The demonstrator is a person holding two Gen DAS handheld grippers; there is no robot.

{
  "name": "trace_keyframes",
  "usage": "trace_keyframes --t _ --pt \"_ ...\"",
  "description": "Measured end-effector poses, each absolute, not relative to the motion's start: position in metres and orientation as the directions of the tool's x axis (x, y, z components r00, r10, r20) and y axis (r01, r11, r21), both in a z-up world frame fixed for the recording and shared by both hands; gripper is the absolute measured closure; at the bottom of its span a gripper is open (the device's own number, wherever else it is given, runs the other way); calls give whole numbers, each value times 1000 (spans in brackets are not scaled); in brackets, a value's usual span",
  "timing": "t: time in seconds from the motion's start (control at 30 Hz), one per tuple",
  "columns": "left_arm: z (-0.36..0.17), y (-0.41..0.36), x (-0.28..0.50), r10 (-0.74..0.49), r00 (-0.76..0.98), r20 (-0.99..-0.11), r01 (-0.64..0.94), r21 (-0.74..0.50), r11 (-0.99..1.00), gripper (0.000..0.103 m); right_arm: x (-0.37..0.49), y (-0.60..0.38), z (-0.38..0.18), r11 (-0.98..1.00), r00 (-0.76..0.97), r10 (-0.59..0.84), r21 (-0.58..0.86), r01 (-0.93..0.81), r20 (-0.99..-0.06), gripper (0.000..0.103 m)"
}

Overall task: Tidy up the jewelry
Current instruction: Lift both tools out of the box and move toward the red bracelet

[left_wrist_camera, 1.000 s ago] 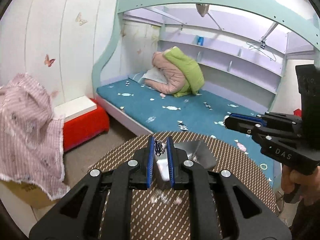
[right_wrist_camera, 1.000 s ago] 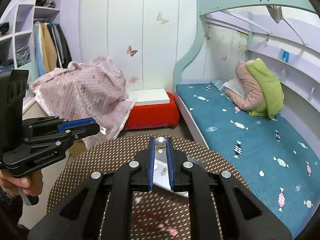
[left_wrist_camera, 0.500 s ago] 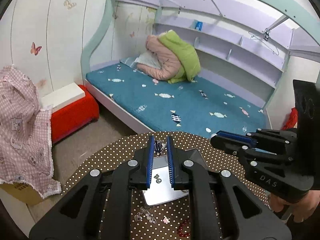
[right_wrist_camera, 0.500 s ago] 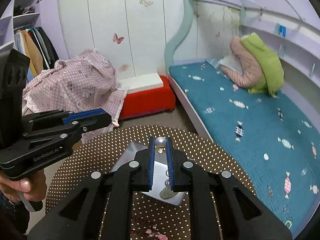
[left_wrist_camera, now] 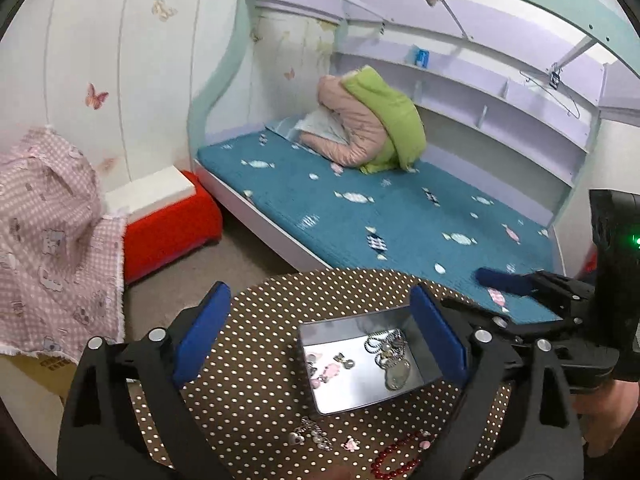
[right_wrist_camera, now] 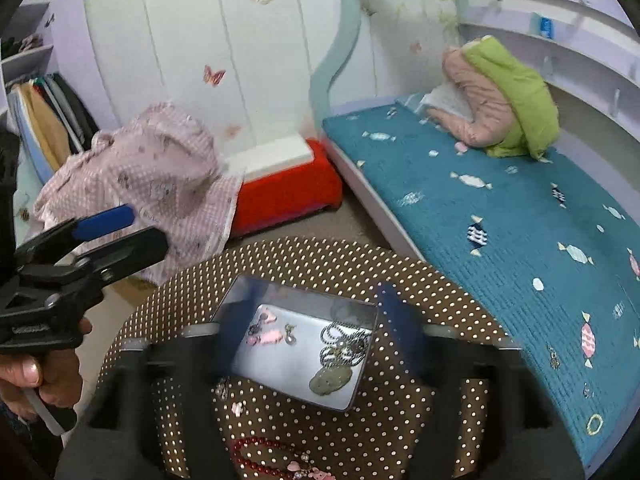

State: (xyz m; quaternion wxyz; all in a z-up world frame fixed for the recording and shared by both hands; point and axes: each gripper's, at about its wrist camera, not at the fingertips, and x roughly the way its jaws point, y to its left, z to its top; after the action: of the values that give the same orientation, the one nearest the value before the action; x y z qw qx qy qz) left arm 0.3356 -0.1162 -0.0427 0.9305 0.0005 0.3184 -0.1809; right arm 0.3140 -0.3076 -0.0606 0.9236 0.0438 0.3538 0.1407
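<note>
Both tools are wide open and empty: left tool (left_wrist_camera: 320, 340), right tool (right_wrist_camera: 300, 332), over the tray (left_wrist_camera: 416, 392) that holds a chain (left_wrist_camera: 386, 344). I'd guess sorting's midway; next grab the red beads (left_wrist_camera: 394, 460) lying on the worktop (left_wrist_camera: 256, 384).

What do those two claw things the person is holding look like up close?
Both are matte black plastic with angular, strut-like arms, silver bolt heads at the joints and bright blue pads lining the fingers. The left claw shows this sharply; the right claw is blurred in its own view. The right one has a boxy black body with a small green light. Bare hands grip them.
</note>
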Motion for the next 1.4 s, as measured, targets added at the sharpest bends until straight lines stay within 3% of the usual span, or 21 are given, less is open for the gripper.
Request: trace_keyframes --t 0.03,0.2,0.43,0.97,1.23,1.4 --pt "-39 -115 331 -323 746 -582 327 -103 940 7 311 -311 -57 957 724 289 190 -217 -627 7" --pt "-21 -109 307 -240 818 -523 266 -27 964 5 298 -315 -40 969 765 241 186 -161 -597 7" --pt "3 -98 275 -209 866 -455 229 -12 973 5 267 -310 -5 968 822 244 182 -173 -515 7" --pt "42 -78 207 -212 914 -347 213 -35 976 5 190 -300 44 981 911 182 137 -140 -370 7" --pt "32 -66 183 -182 918 -353 179 -42 983 5 163 -304 38 987 922 142 117 -106 -361 7" --pt "15 -54 177 -168 906 -389 157 -62 986 5 153 -310 18 990 906 126 112 -87 -404 7"
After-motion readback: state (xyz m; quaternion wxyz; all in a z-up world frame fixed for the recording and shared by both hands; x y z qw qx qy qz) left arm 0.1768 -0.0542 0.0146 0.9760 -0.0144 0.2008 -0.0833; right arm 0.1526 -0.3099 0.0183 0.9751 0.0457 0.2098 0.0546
